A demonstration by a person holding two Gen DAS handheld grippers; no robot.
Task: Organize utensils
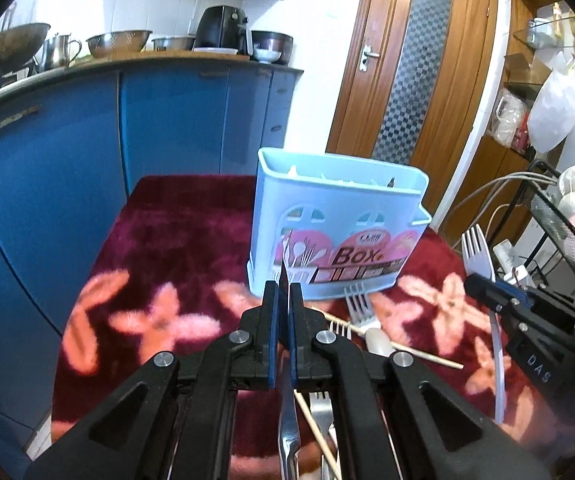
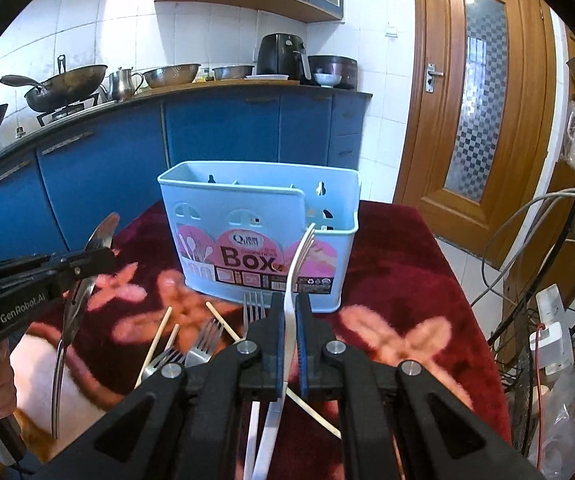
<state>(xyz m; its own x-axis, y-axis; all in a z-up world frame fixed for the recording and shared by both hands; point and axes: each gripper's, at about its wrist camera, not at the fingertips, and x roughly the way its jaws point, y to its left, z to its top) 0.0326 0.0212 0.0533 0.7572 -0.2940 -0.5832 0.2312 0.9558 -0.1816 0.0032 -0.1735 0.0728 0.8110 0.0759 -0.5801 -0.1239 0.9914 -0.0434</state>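
Observation:
A light blue utensil box [image 1: 335, 232] [image 2: 263, 220] stands upright on the dark red flowered cloth [image 1: 159, 248] [image 2: 391, 264]. My left gripper [image 1: 283, 292] [image 2: 95, 258] is shut on a metal spoon [image 1: 289, 436] [image 2: 67, 312], which shows edge-on between the pads and hangs above the cloth in front of the box. My right gripper [image 2: 290, 300] [image 1: 477, 282] is shut on a white plastic fork [image 2: 301, 256] [image 1: 475, 252], tines up, close to the box's front right. Metal forks [image 2: 207, 340] [image 1: 359, 308] and wooden chopsticks [image 2: 155, 344] [image 1: 407, 350] lie loose on the cloth before the box.
Blue cabinets [image 1: 47, 168] with pots and bowls on the counter [image 2: 175, 74] run behind and to the left. A wooden door [image 2: 483, 100] stands at the back right. A black wire rack [image 1: 559, 220] with cables and a power strip [image 2: 551, 332] crowds the table's right edge.

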